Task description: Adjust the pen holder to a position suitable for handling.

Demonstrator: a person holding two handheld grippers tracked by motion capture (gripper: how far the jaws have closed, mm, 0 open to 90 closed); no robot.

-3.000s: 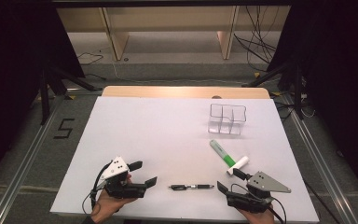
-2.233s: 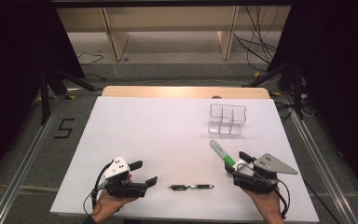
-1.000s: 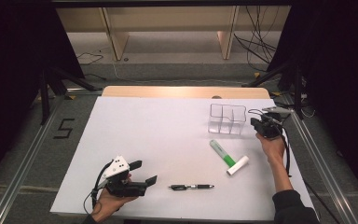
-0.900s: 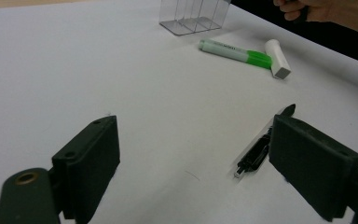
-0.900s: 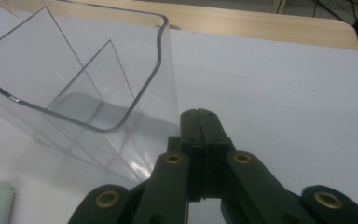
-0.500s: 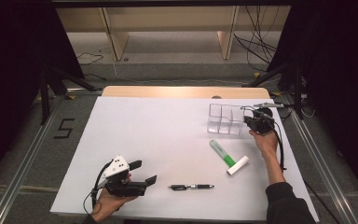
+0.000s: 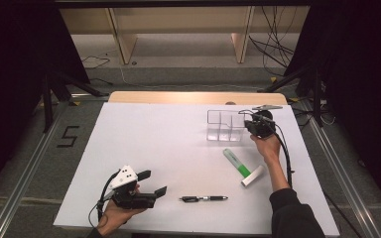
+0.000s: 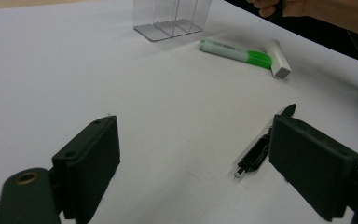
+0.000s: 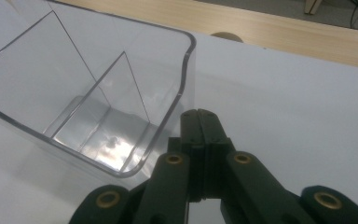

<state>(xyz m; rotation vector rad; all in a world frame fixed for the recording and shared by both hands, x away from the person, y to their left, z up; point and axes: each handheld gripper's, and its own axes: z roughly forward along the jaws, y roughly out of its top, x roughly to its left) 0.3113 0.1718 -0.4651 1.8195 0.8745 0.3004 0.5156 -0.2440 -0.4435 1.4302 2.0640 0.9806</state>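
Observation:
A clear plastic organiser (image 7: 224,126) with several compartments stands at the back right of the white table (image 7: 144,134). My right gripper (image 7: 248,127) is at its right side. In the right gripper view the jaws are shut (image 9: 200,116), with nothing between them, right against the organiser's outer wall (image 9: 177,100). A green and white highlighter (image 7: 241,165) lies in front of the organiser. A black pen (image 7: 203,199) lies near the front edge. My left gripper (image 7: 153,182) rests at the front left, open, pointing towards the pen (image 8: 257,151). The highlighter (image 8: 235,51) and organiser (image 8: 172,18) lie beyond it.
A light wooden strip (image 7: 193,97) runs along the table's far edge, with a small round plug (image 9: 226,36) in it. The person's right forearm (image 7: 278,171) reaches across the right side of the table. Dark floor and cables surround the table.
My right gripper left the front right corner, passed the highlighter and went to the back right, ending against the organiser's right side. The left gripper, pen and highlighter have stayed put.

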